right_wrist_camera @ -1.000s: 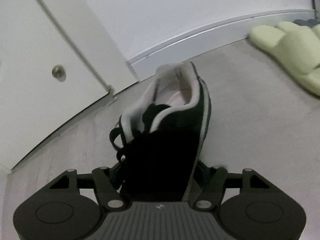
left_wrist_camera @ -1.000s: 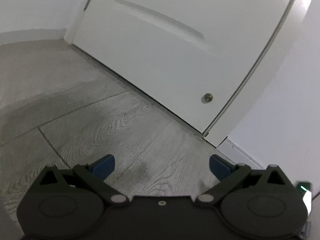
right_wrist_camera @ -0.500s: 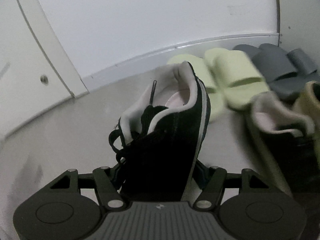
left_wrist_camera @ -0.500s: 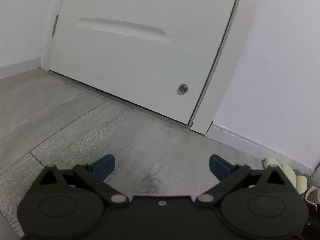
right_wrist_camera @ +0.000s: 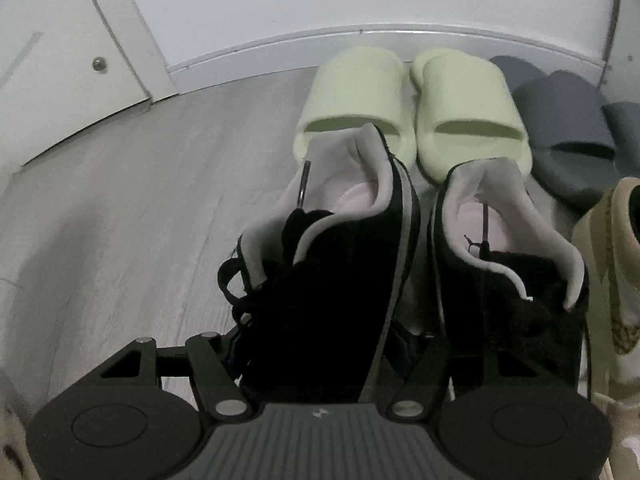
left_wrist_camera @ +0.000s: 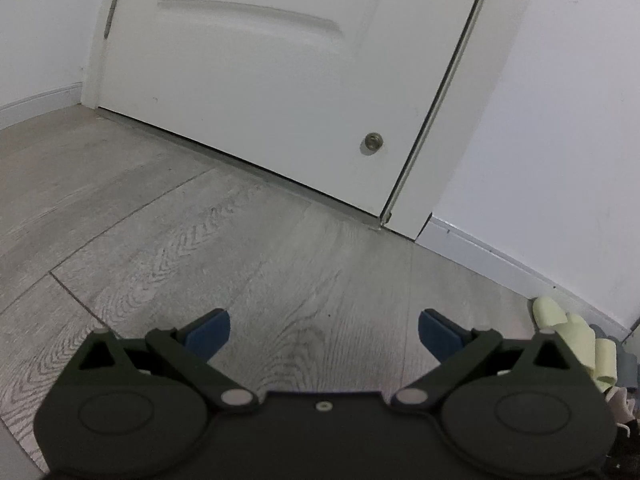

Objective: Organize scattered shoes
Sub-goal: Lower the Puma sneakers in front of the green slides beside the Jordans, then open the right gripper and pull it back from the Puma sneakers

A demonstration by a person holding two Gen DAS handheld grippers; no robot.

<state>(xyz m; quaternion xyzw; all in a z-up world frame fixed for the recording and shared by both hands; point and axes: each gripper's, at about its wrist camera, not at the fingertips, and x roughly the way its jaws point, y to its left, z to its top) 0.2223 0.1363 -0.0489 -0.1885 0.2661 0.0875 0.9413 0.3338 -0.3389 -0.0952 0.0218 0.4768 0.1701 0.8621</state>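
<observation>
Right gripper [right_wrist_camera: 316,344] clamps black sneaker [right_wrist_camera: 320,280] just beside its mate [right_wrist_camera: 516,280], pairing them; left gripper [left_wrist_camera: 323,332] wide, empty.

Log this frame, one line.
left gripper: open, empty | right gripper: shut on black sneaker | beside matching sneaker | green slides behind

I find no words, numbers or brand names that I can read anywhere. The only sign is a small dark figure-shaped mark on the pale pink insole of the second black suede sneaker [right_wrist_camera: 516,276], too small for me to identify. A tiny pale emblem sits on my right gripper's ribbed grey housing [right_wrist_camera: 319,413], unreadable.
</observation>
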